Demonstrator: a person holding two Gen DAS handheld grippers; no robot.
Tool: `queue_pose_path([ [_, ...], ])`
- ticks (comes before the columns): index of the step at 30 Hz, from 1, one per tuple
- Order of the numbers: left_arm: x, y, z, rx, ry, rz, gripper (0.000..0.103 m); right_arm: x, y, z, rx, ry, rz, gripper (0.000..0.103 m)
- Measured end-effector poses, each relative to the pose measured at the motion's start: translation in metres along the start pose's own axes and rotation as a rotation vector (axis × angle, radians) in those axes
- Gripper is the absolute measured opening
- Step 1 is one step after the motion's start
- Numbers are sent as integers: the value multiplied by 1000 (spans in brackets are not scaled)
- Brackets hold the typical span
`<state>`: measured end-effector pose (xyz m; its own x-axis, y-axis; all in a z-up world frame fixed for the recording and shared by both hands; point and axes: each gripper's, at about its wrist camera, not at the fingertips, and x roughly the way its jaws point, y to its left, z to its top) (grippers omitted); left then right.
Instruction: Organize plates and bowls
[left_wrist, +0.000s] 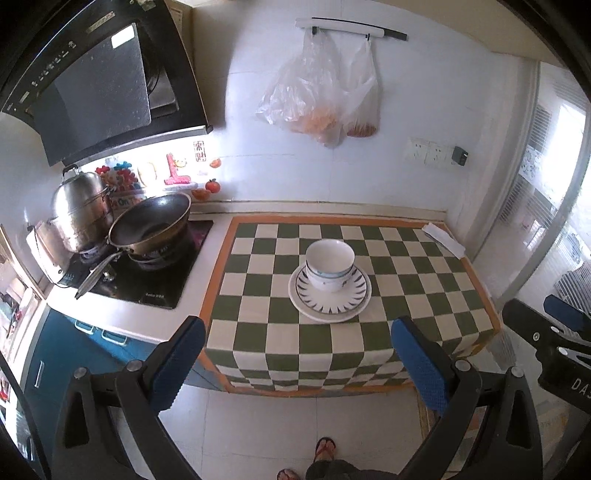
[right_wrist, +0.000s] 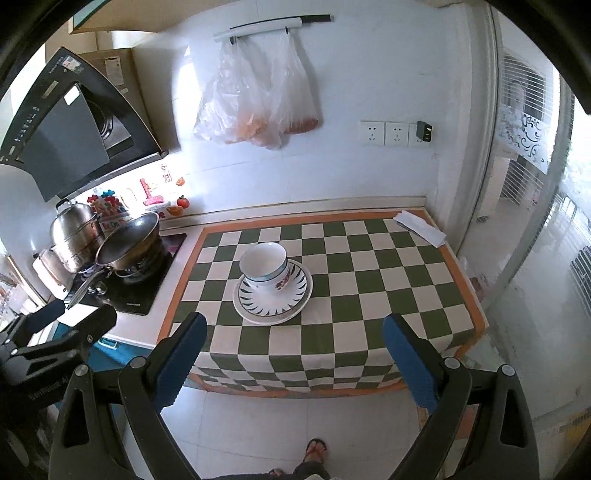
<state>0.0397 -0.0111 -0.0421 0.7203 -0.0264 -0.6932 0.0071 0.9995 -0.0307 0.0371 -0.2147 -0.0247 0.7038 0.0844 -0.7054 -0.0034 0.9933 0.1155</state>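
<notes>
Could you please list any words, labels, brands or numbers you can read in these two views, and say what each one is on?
"DA": white letters, cut off at the frame edge, on the right gripper body in the left wrist view.
Stove front-edge logo: too small to read.
Range hood panel markings and sticker: blurred.
Red characters on a wall decoration: not legible.
Left gripper body lettering in the right wrist view: too blurred.

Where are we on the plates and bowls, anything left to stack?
Done: the bowl sits upright on the stacked plates on the checkered cloth. In hand: nothing; left gripper and right gripper are open, held back over the floor. No other loose dishes visible.
</notes>
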Motion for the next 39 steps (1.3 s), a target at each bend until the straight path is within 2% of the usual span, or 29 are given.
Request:
queue_pose_path([
  [3,-3,3,-5,-3,10,-4,103,-4,4,-6,-3,6,-2,98],
  [13,-12,10,-10,-6,-26,30,103,-15,9,-12,0,-21,-33,98],
  [39,-14,16,-14,-4,-41,30,103,-6,16,-15,-3,-2,-56,99],
])
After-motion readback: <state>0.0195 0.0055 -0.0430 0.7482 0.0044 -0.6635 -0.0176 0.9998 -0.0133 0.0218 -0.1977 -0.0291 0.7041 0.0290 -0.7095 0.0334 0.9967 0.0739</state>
